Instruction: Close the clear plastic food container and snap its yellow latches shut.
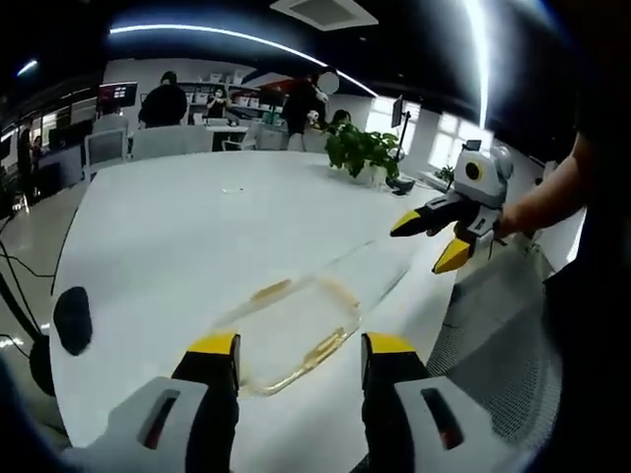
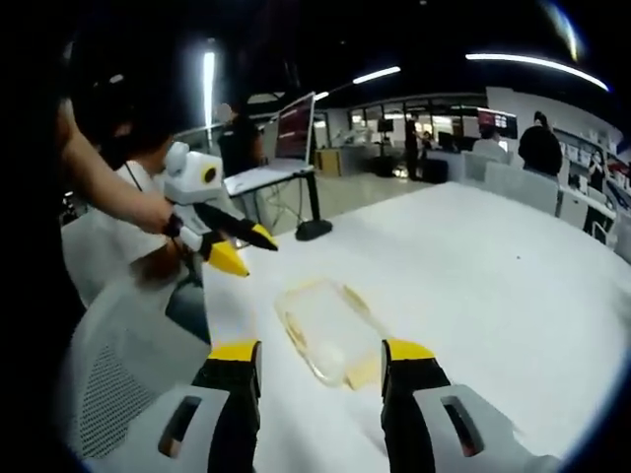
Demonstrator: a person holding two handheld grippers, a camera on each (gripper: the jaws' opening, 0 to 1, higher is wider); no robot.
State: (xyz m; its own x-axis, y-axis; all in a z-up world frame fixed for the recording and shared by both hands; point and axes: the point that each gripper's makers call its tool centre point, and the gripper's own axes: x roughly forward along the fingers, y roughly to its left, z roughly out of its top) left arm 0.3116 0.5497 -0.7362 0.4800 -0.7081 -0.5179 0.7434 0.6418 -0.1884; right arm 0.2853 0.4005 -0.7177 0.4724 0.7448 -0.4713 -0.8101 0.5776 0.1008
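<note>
Near the counter's [image 1: 197, 217] front edge, by a mesh chair [image 1: 493, 325], lies the clear plastic food container [image 1: 296, 330], yellow latches [image 1: 325, 347] along its sides. Both tongs hover above it, apart from it: left tongs [image 1: 299, 357] spread and empty, right tongs [image 2: 320, 363] likewise spread. Nothing is gripped, so this looks like the approach step. Next, 1 tongs should descend to press the lid down, then push each latch closed.

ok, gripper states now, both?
Left gripper: open, holding nothing, above the container.
Right gripper: open, holding nothing.
</note>
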